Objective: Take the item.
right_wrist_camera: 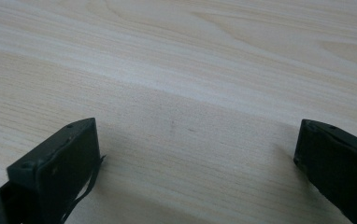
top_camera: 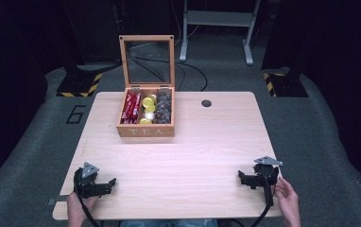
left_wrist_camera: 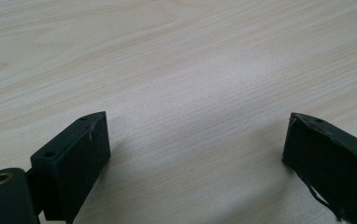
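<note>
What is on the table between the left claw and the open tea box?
Nothing visible. Bare wooden table lies between the left claw and the tea box. The box stands apart at the far side with its lid up. The claw's own view also shows plain wood ahead, its jaws wide open and empty.

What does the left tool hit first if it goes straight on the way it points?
Probably the bare table. The left tool stands open with nothing between its jaws and looks down at plain wood. In the high view it points toward the right tool, well apart; depth is unclear.
</note>
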Action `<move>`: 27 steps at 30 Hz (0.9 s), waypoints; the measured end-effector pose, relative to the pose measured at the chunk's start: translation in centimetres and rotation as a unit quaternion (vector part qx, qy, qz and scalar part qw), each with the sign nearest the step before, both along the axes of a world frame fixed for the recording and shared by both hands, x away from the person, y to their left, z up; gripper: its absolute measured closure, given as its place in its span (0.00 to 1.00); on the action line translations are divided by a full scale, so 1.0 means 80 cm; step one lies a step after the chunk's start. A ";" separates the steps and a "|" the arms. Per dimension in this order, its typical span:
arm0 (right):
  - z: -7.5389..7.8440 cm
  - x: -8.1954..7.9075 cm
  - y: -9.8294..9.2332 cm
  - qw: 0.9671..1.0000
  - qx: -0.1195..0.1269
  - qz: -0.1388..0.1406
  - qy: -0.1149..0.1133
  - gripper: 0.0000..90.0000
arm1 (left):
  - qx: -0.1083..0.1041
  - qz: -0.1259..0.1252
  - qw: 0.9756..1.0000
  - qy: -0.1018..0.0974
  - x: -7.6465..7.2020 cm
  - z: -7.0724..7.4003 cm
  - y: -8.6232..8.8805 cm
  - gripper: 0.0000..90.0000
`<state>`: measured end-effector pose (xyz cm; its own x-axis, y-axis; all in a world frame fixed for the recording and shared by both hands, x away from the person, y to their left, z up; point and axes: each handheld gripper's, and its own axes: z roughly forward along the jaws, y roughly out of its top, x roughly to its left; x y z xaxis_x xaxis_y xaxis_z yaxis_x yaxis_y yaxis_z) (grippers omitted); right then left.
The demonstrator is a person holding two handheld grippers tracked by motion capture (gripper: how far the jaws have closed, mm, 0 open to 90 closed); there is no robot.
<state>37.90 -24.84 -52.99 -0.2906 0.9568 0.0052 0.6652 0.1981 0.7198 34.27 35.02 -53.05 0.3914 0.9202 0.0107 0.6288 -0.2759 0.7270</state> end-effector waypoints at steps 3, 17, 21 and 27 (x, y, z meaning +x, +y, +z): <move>0.000 0.000 0.000 1.000 0.000 0.000 -0.001 0.00 | 0.000 0.000 1.000 0.000 0.000 0.000 0.000 0.08; 0.000 0.000 0.000 1.000 -0.002 0.002 0.000 0.00 | 0.000 0.000 1.000 0.000 0.000 0.000 0.000 0.08; 0.000 0.000 0.000 1.000 -0.002 0.002 0.000 0.00 | 0.000 0.000 1.000 0.000 0.000 0.000 0.000 0.08; 0.000 0.002 -0.003 1.000 0.001 0.022 -0.001 0.00 | -0.004 0.008 1.000 -0.005 0.003 -0.001 -0.002 0.08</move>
